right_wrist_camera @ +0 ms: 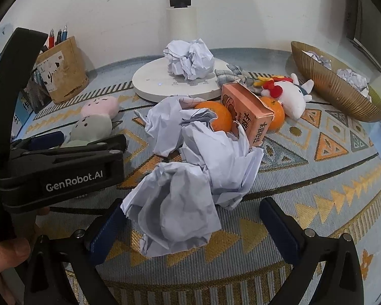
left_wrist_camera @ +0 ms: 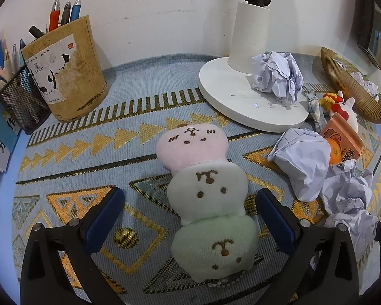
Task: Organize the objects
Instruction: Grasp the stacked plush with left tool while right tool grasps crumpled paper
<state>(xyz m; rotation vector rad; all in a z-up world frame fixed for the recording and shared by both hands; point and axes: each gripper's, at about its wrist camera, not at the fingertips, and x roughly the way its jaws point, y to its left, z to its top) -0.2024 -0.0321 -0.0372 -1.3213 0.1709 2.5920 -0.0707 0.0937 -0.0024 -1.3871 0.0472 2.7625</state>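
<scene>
On the woven mat [left_wrist_camera: 71, 167]: we see blue cloth with gold triangles.
Plush [left_wrist_camera: 205, 198]: soft pink, white and green lobes in a row; long axis runs away from our left gripper [left_wrist_camera: 190, 218], pink end toward the wall.
Left jaws: spread, one each side of the plush, not touching.
Paper [right_wrist_camera: 175, 203]: crumpled white wad between our right gripper [right_wrist_camera: 193, 231] fingers.
Right jaws: spread.
</scene>
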